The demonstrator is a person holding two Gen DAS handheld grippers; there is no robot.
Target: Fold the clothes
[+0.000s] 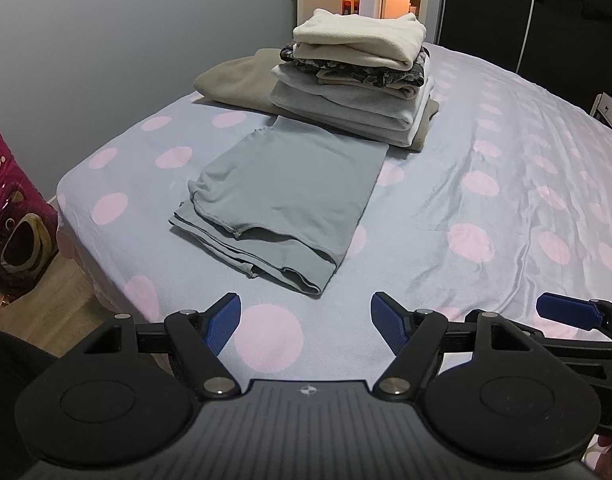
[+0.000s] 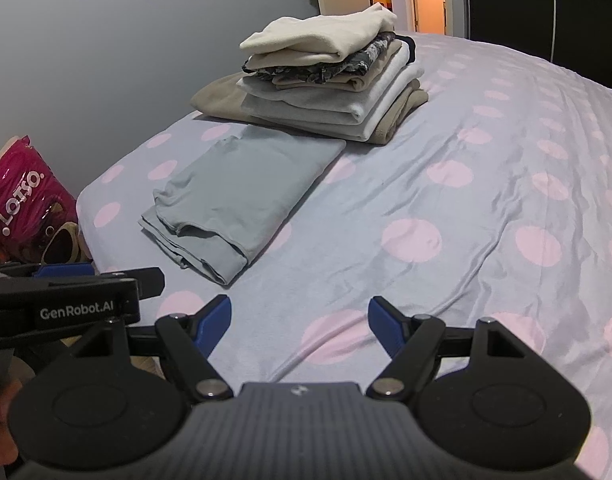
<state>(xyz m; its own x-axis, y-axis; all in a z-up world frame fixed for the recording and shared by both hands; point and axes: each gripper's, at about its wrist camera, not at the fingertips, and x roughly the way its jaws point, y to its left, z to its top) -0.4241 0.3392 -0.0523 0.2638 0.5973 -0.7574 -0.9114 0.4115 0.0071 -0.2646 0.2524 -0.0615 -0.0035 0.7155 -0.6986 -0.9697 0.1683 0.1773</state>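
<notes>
Grey cloth (image 1: 282,196), already folded into a long rectangle, is lying on the dotted bedsheet (image 1: 466,216) ahead of both grippers, its long axis running away from them toward the pile of folded clothes (image 1: 358,80), which its far edge is just about meeting. The left gripper (image 1: 306,322) is hovering with jaws spread wide and empty, almost square on to the cloth's near, layered end. The right gripper (image 2: 298,322) is likewise gaping and holding nothing, with the cloth lying forward and off to its left, so the left one looks nearer. A pink bag (image 2: 26,208) is standing on the floor beside the bed; what it is holding cannot be made out.
</notes>
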